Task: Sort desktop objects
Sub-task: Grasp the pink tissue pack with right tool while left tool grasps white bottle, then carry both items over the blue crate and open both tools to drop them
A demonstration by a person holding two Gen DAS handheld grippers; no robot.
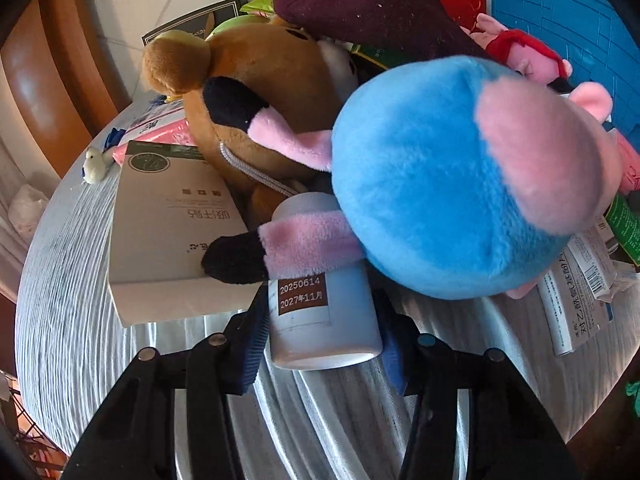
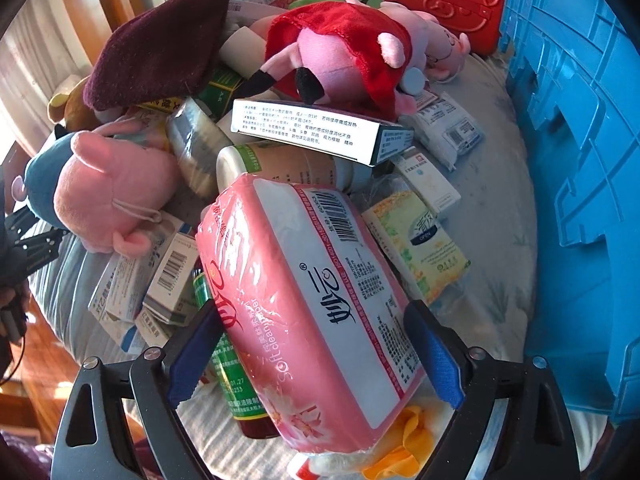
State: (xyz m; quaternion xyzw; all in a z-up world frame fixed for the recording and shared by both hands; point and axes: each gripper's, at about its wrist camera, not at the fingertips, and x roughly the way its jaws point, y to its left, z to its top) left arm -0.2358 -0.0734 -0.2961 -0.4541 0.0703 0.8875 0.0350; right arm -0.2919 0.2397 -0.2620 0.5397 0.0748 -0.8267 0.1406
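Sorting: early stage. Left claw point(image 1: 322, 344) pinching white bottle point(image 1: 324, 312) at tabletop point(image 1: 72, 300) pile's near edge; right claw point(image 2: 316, 354) pinching pink tissue pack point(image 2: 316, 312). Blue crate point(image 2: 580, 160) alongside; most items unsorted.

Striped grey tabletop point(image 1: 72, 300); on it a pale box point(image 1: 168, 232); white bottle point(image 1: 324, 320); blue crate point(image 2: 580, 200).

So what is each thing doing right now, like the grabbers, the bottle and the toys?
left gripper: shut on the white bottle.
white bottle: lying down, under the blue plush.
blue plush: lying on the pile.
right gripper: shut on the pink tissue pack.
pink tissue pack: tilted, lifted.
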